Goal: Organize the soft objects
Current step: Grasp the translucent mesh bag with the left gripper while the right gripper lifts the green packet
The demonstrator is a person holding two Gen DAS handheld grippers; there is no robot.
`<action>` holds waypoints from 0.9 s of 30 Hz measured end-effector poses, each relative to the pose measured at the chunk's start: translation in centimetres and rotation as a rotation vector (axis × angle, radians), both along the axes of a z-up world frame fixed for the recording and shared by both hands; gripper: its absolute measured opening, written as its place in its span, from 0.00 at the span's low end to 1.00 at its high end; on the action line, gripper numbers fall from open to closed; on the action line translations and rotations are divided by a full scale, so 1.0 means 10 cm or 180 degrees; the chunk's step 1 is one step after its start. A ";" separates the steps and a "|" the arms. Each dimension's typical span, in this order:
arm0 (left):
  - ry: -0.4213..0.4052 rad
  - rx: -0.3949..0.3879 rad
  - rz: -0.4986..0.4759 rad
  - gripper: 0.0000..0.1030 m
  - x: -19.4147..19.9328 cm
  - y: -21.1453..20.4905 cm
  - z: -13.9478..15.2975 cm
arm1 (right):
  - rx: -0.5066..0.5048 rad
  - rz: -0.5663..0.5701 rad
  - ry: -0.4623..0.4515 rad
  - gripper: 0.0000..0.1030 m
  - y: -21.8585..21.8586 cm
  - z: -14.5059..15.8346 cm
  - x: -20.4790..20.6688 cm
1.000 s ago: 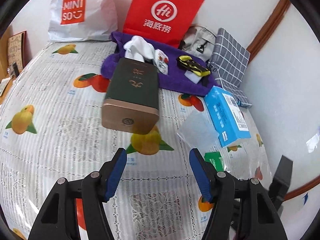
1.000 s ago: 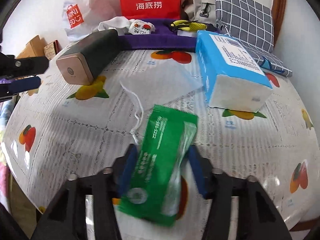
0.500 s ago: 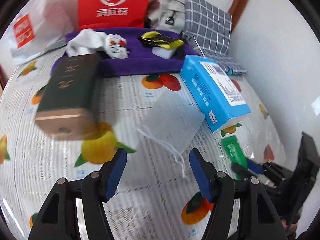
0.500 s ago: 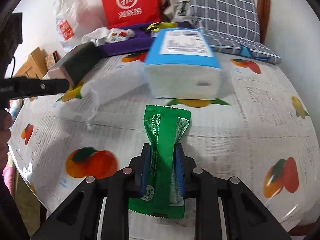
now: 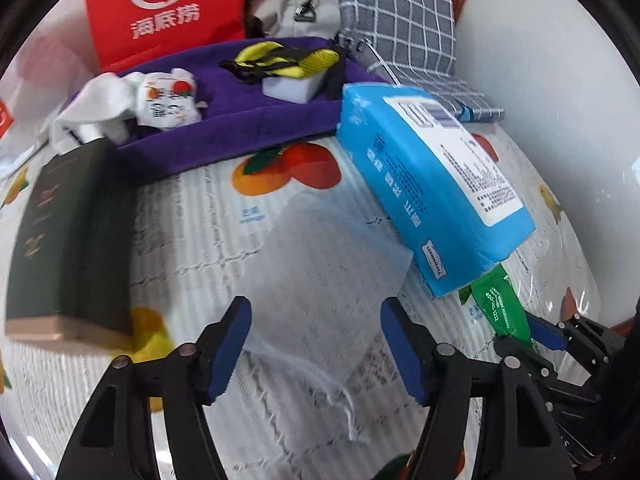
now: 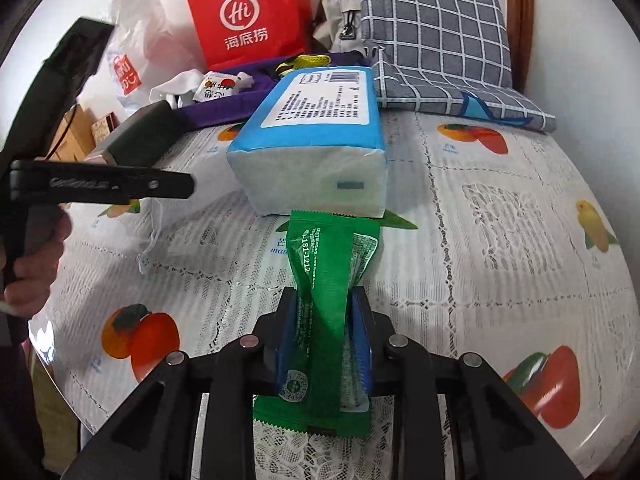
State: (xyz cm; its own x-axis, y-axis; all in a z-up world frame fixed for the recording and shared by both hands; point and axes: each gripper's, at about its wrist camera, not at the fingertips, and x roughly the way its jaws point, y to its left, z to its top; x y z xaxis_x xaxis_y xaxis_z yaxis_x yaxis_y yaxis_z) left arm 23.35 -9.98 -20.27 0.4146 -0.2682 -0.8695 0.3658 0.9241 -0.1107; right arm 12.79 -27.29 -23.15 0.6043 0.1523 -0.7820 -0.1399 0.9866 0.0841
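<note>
My right gripper [image 6: 325, 312] is shut on a green wipes packet [image 6: 326, 268] and holds it just in front of a blue tissue pack [image 6: 316, 140]. The packet also shows in the left wrist view [image 5: 500, 308], beside the tissue pack [image 5: 432, 200]. My left gripper [image 5: 316, 320] is open and empty, its fingers on either side of the near end of a white drawstring mesh pouch [image 5: 324, 268] lying flat on the table. A purple cloth [image 5: 240, 136] at the back holds a white sock [image 5: 96, 104], a snack packet [image 5: 168, 100], a yellow-black strap [image 5: 280, 60] and a white sponge [image 5: 292, 88].
A dark green box with a gold end [image 5: 68, 240] lies to the left. A red paper bag [image 5: 160, 12], a grey pouch [image 5: 296, 0] and a grey checked cushion [image 5: 400, 24] stand along the back wall. The fruit-print tablecloth [image 6: 500, 220] covers the table.
My left gripper has swung right and come down over the mesh pouch. My right gripper has closed on the green packet and carried it up to the tissue pack.
</note>
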 end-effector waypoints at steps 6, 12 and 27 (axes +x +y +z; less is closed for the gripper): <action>-0.0071 0.0153 -0.0087 0.77 0.03 -0.12 -0.08 | 0.0007 0.0017 -0.0016 0.28 -0.01 0.00 0.04; -0.0151 0.0265 -0.0076 0.78 0.09 -0.17 -0.12 | 0.0015 0.0010 -0.0052 0.29 -0.01 -0.01 0.03; -0.0180 0.0105 -0.0067 0.07 -0.09 0.01 -0.07 | -0.0138 -0.0042 -0.0112 0.29 0.06 0.00 -0.02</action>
State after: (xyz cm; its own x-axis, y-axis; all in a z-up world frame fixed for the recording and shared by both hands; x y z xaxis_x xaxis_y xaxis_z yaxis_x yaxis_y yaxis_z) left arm 22.44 -9.87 -21.02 0.4580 -0.2490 -0.8534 0.3901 0.9189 -0.0587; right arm 12.55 -26.66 -23.15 0.6333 0.1108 -0.7660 -0.1290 0.9910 0.0366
